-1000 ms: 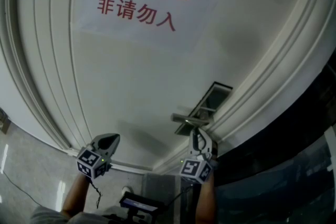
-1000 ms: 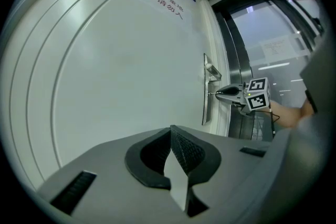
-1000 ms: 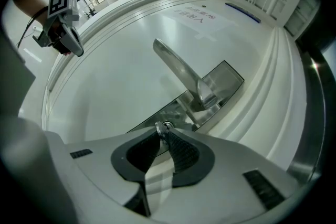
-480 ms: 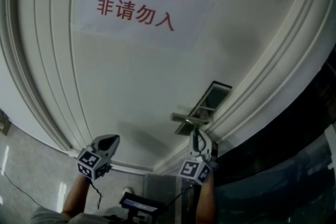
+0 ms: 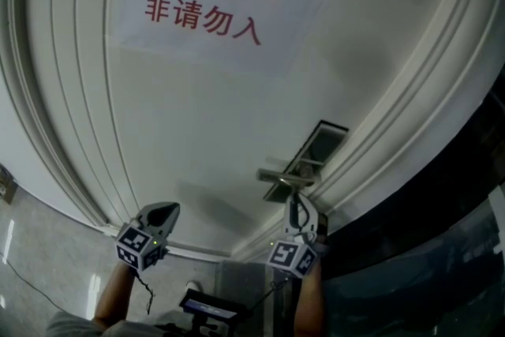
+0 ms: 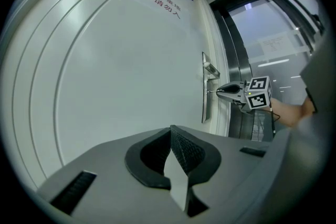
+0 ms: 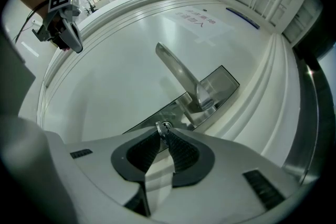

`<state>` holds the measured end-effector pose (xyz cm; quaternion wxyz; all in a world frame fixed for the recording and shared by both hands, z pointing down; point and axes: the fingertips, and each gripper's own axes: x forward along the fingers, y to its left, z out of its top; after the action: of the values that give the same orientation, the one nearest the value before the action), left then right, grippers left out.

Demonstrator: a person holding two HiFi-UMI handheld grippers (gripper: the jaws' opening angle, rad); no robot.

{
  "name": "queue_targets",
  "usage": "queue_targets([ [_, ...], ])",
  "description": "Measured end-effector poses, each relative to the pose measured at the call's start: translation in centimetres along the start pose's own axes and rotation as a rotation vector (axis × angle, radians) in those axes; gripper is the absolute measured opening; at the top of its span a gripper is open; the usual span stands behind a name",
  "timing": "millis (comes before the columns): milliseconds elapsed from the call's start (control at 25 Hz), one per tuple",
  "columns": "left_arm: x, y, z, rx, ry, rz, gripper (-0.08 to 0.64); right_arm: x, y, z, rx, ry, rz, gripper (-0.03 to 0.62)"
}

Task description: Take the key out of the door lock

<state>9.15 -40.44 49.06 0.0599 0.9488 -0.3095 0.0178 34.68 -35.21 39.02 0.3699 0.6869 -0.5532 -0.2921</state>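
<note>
Right hand-held gripper (image 7: 164,131) pinches the key (image 7: 163,127) in the door lock (image 7: 170,111) below the handle (image 7: 178,73); left hand-held gripper (image 6: 171,131) pressed together, empty.

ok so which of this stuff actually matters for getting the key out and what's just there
Job:
key, in the lock plate
right gripper, shut on the key

Just there:
lever handle
red-lettered paper sign
left gripper, shut on nothing, off to the side
</note>
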Motion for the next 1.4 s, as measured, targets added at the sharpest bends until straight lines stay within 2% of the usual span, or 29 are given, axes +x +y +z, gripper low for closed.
queue_targets([
  [560,0.1,-0.3,0.0,0.001,-0.001,-0.008,0.008,-0.4,-0.2,0.1,0.007,-0.007,-0.012,0.064],
  [640,0.0,-0.3,0.0,0.001,-0.002,-0.007,0.008,-0.6,-0.2,0.2,0.018,-0.009,-0.015,0.025],
  [1000,-0.3,-0.7,0.0,0.008,-0.003,-0.011,0.008,-1.5,-0.2,0.1,0.041,-0.014,-0.022,0.023],
  [1240,-0.8,-1.2,0.1,0.012,-0.007,-0.017,0.008,-2.6,-0.3,-0.2,0.076,-0.025,-0.03,0.023],
  [1400,-1.2,-1.5,0.1,0.015,-0.011,-0.021,0.008,-3.7,-0.1,-0.4,0.169,-0.016,-0.037,0.023],
])
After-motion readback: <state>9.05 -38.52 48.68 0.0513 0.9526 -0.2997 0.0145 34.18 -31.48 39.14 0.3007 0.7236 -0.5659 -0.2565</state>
